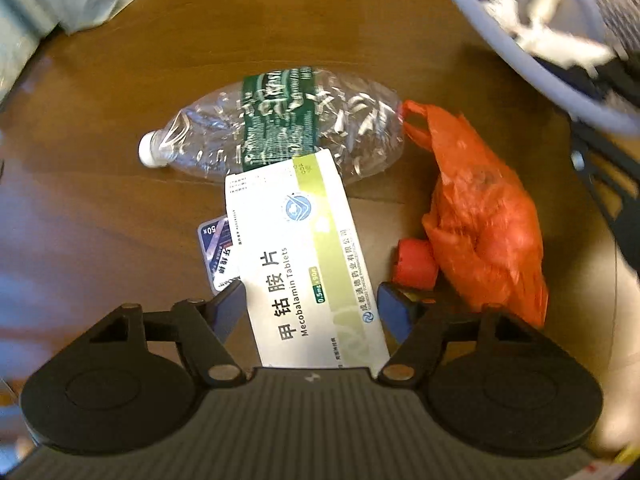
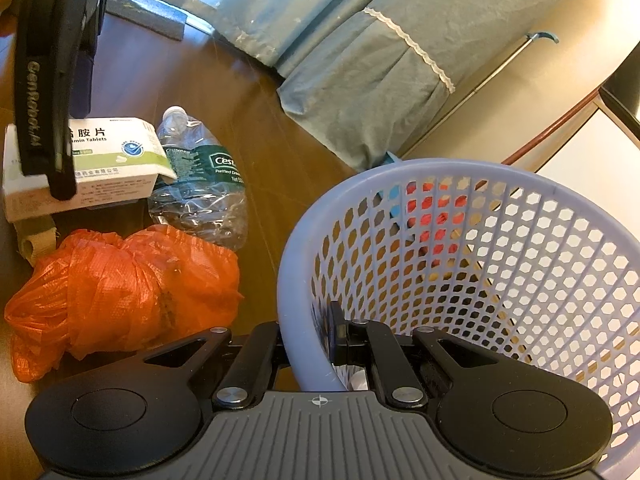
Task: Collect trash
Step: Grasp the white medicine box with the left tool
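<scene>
The left claw (image 1: 312, 300) straddles the white tablet box (image 1: 304, 256), one finger (image 1: 230, 300) touching its left side and the other standing just clear of its right side; the jaws look not quite closed, so I judge the box is about to be gripped, not yet held. The box lies on the brown wooden floor (image 1: 120, 100), its far end overlapping a crushed bottle (image 1: 280, 120). A tied orange bag (image 1: 484, 224) lies just to the right, with a small red cap (image 1: 414, 264) beside it and a foil sachet (image 1: 218, 248) peeking out from under the box's left edge.

The right claw (image 2: 310, 344) is clenched on the rim of the lilac basket (image 2: 440, 172), one finger inside and one outside, holding it close to the pile; some white scraps already lie inside.

The step in hand looks like picking up the box. Next: close fully on it, lift clear of the bottle, carry it right over the basket rim and release.
</scene>
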A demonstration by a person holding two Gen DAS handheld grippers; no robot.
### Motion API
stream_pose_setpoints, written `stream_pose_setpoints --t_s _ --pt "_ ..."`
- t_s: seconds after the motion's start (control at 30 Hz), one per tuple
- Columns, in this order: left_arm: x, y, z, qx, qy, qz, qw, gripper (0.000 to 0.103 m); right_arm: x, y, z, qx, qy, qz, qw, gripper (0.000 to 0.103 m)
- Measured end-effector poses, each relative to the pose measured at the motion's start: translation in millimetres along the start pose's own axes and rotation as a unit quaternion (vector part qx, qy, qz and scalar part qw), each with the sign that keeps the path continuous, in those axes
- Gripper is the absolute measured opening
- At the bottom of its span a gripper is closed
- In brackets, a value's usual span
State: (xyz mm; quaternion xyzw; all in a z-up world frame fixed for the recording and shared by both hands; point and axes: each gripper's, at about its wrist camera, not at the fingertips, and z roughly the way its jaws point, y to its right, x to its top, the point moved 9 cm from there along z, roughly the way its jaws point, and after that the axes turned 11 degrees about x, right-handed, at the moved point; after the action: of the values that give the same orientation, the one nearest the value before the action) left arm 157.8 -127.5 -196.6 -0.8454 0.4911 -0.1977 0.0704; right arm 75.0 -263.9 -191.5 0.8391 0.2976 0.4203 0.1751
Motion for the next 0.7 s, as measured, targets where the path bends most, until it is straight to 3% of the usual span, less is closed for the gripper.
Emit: stream_pose_setpoints --t_s 0.07,0.1,0.17,0.3,0.33,0.53,0.7 --pt "-5.8 0.5 -1.6 0.003 0.003 0.034 0.9994 0.044 0.1 0.2 0.3 0.000 0.000 0.000 1.000 0.003" --pt "-10.3 0.2 -1.5 0.006 0.001 0.050 0.9987 0.041 0.0 0.0 0.2 0.000 0.000 0.001 1.000 0.003" --pt "-19.7 -4.9 0.0 0.012 -0.008 0.071 0.9974 0.040 -0.2 -0.3 0.2 0.000 -0.001 0.001 1.000 0.003" --pt "-32.7 -21.4 4.4 0.019 -0.025 0.065 0.9974 0.041 0.1 -0.7 0.5 0.000 -0.001 -0.001 1.000 0.003" --pt "-31.2 -24.9 3.8 0.019 -0.022 0.058 0.9979 0.041 -0.1 -0.7 0.4 0.000 -0.001 -0.001 1.000 0.003" --pt "3.1 -28.7 -6.4 0.004 0.019 0.018 0.9996 0.071 -0.5 -1.5 0.6 0.001 -0.001 -0.004 1.000 0.003" --pt "29.3 -19.0 3.0 0.008 0.020 0.007 0.9998 0.074 -2.0 -2.6 0.6 0.001 -0.001 -0.005 1.000 0.003"
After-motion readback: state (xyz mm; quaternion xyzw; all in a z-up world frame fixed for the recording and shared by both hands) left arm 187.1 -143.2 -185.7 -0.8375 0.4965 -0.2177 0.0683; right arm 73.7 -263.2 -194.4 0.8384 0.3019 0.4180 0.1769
